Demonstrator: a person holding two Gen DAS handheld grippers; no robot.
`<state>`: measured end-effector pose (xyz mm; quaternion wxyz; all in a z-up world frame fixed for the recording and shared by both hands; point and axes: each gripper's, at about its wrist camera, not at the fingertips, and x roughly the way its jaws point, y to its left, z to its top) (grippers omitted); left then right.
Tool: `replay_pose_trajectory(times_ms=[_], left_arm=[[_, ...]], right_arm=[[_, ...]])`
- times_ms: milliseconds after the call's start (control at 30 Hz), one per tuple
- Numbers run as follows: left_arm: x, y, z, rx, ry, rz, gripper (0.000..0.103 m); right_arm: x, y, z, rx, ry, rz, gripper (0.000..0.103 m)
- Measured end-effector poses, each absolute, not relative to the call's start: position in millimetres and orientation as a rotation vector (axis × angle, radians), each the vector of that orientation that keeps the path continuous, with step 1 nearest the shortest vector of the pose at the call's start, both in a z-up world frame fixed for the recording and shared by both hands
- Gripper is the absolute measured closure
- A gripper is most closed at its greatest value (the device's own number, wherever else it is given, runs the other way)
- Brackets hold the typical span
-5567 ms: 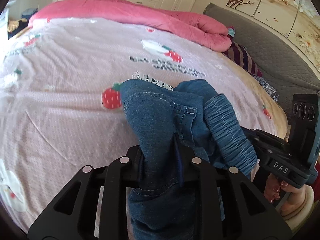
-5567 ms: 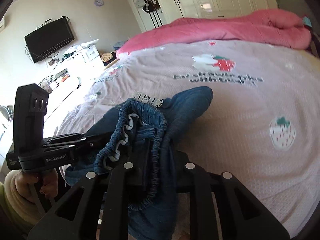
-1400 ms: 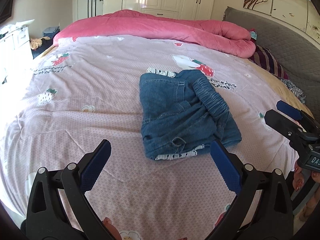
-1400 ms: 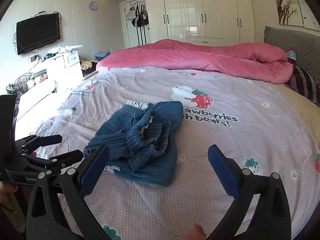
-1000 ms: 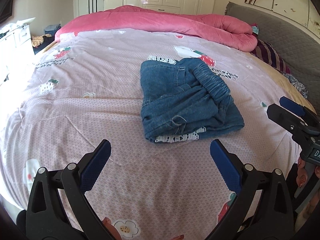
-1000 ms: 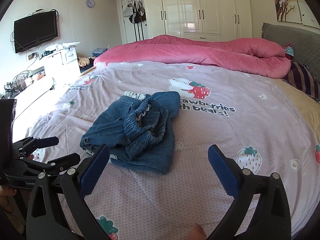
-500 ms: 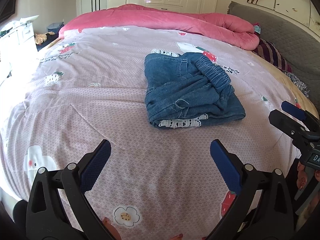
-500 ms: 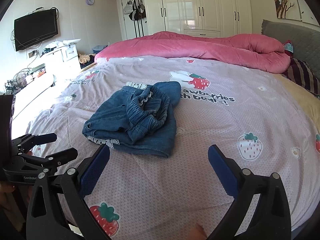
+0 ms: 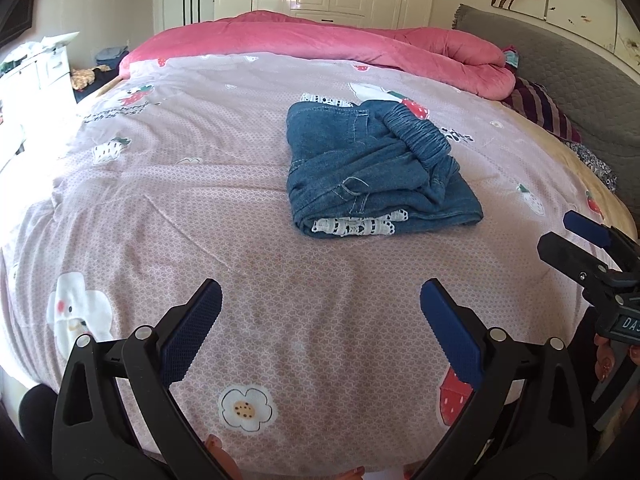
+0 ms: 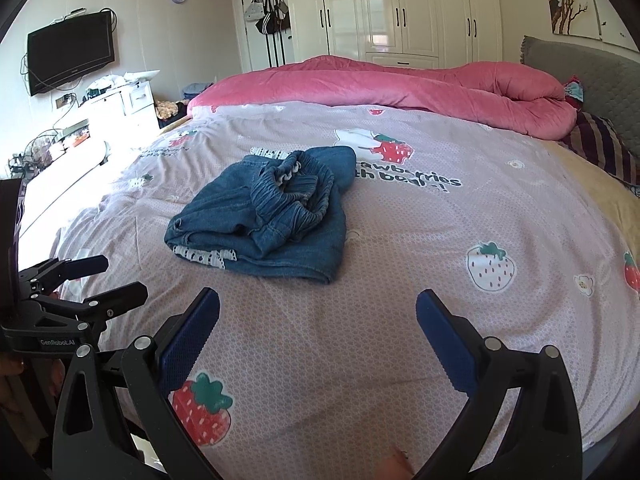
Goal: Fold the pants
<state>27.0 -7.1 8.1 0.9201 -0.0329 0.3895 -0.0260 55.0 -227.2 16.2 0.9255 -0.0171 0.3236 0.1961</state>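
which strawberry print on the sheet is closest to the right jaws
The solid red strawberry beside the right gripper's left jaw; the pale outlined strawberry lies farther up.

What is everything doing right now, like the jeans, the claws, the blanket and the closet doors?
Denim pants: folded into a bundle, lying on the bedsheet, lace trim showing at the near edge.
Left claw: open, empty, apart from the pants.
Right claw: open, empty, apart from the pants.
Pink blanket: bunched along the far side of the bed.
Wardrobe doors: shut.
TV: screen dark.
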Motion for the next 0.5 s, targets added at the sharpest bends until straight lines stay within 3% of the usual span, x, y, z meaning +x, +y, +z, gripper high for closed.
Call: replay_pose_trajectory(times_ms=[500], left_arm=[[6.6, -7.7, 5.9, -0.077, 0.804, -0.046, 0.010]], right_arm=[[32.2, -240.1, 6.3, -0.047, 0.686, 0.399, 0.005]])
